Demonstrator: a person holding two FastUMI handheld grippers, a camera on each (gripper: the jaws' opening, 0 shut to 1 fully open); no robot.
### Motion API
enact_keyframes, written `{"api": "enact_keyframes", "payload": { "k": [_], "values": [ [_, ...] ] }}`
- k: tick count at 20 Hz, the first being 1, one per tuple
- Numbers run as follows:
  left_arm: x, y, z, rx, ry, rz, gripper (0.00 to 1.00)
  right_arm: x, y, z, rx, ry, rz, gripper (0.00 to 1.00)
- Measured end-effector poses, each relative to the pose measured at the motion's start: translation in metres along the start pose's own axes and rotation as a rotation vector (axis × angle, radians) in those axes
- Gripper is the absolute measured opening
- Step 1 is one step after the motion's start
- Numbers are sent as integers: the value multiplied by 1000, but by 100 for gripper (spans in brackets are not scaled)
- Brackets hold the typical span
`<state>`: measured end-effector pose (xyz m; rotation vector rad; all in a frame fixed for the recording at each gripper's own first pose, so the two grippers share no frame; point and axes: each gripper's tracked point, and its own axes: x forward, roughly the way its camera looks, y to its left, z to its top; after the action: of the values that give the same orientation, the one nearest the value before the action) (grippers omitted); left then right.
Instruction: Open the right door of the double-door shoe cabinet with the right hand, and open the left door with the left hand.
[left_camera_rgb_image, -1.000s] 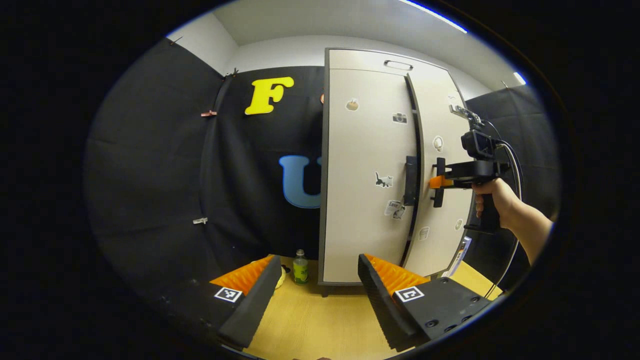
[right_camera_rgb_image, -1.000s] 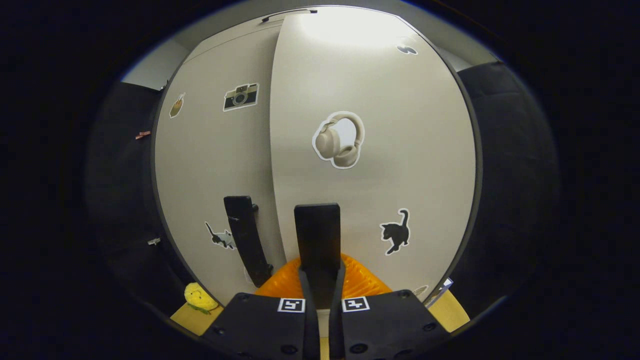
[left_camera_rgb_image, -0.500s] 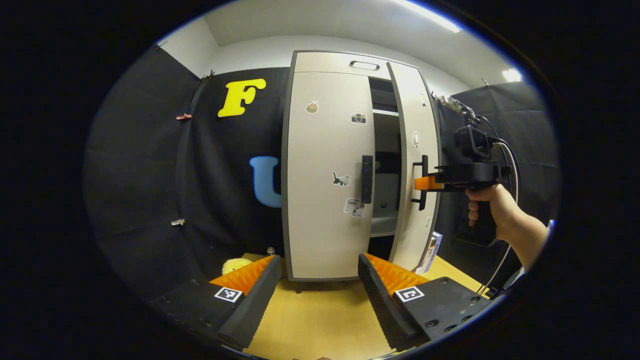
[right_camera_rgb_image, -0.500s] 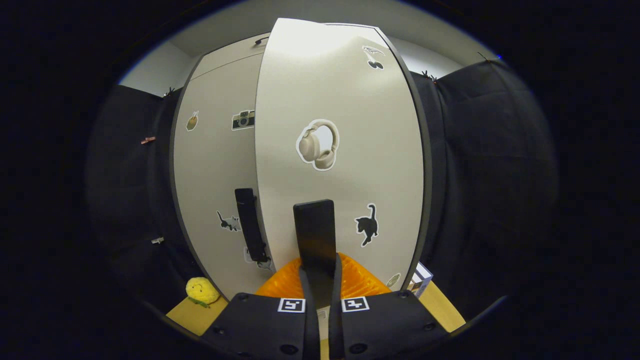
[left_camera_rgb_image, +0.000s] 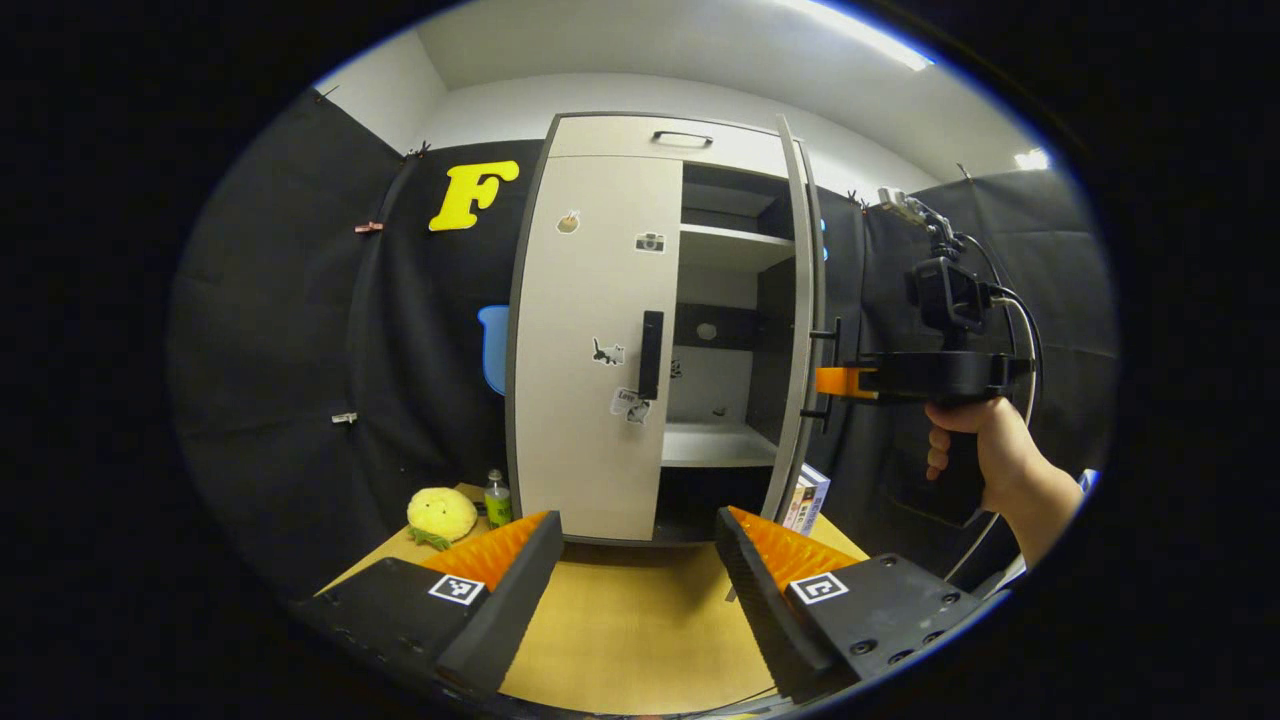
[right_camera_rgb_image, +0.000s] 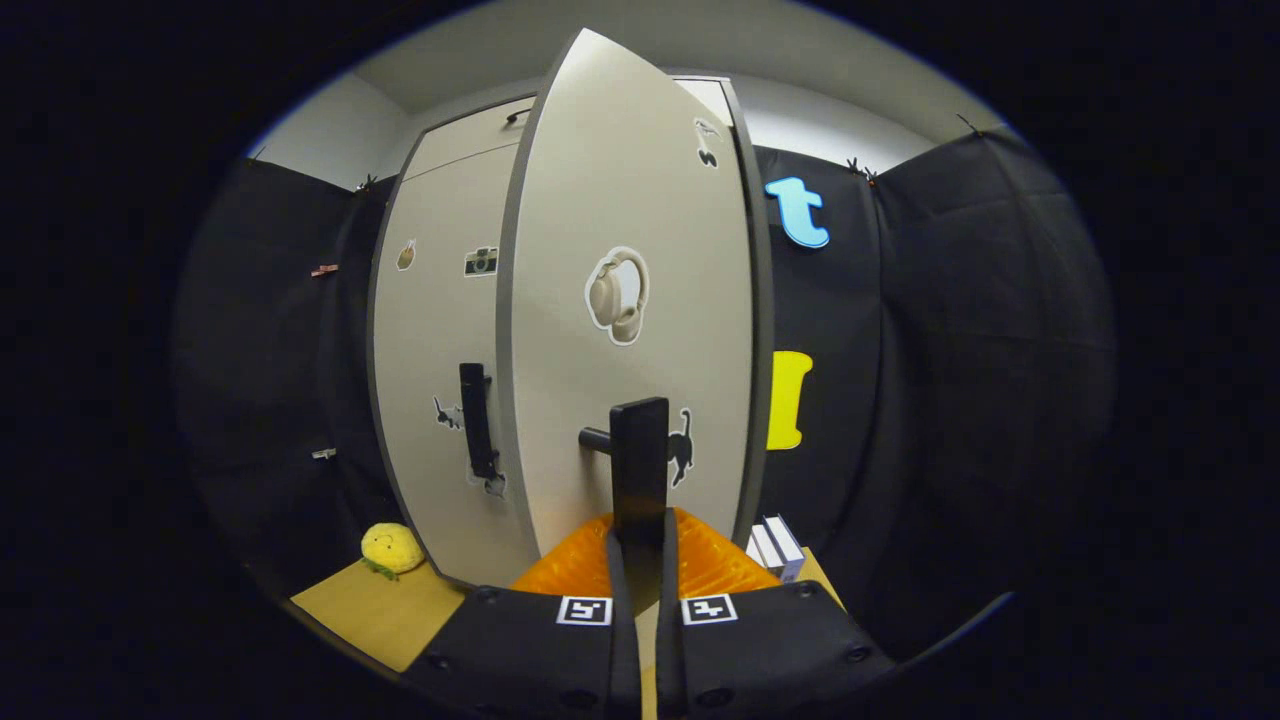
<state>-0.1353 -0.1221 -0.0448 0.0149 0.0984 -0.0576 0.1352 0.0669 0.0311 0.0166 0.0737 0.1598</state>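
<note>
While the right door swings wide, we read the scene from the left edge across. On the wooden tabletop (left_camera_rgb_image: 640, 630) a yellow plush toy (left_camera_rgb_image: 440, 515) and a small green bottle (left_camera_rgb_image: 497, 497) sit beside the shoe cabinet (left_camera_rgb_image: 610, 150). Our left gripper (left_camera_rgb_image: 635, 575) hangs low in front, jaws spread wide and holding nothing, likely kept free for its own door. That left door (left_camera_rgb_image: 590, 350) is closed, its dark handle (left_camera_rgb_image: 651, 354) untouched. Past it, open shelves (left_camera_rgb_image: 715, 445) show inside. The right door (right_camera_rgb_image: 630, 300) stands nearly edge-on in the left gripper view, because our right gripper (right_camera_rgb_image: 640, 545) has its jaws pinched tight on the right door handle (right_camera_rgb_image: 638, 455). Two small boxes (right_camera_rgb_image: 775, 545) stand behind the door's foot.
</note>
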Motion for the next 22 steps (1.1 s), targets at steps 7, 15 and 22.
{"api": "enact_keyframes", "payload": {
  "k": [7, 15, 22],
  "values": [
    [-14, -34, -4, 11, -11, 6, 95, -4, -43, 1, 85, -1, -95, 5],
    [-14, -31, 2, 39, -9, 10, 95, -29, -25, 8, 72, -29, -78, 6],
    [21, -5, -2, 20, 21, 15, 95, -76, -3, -10, 26, 2, -63, 5]
  ]
}}
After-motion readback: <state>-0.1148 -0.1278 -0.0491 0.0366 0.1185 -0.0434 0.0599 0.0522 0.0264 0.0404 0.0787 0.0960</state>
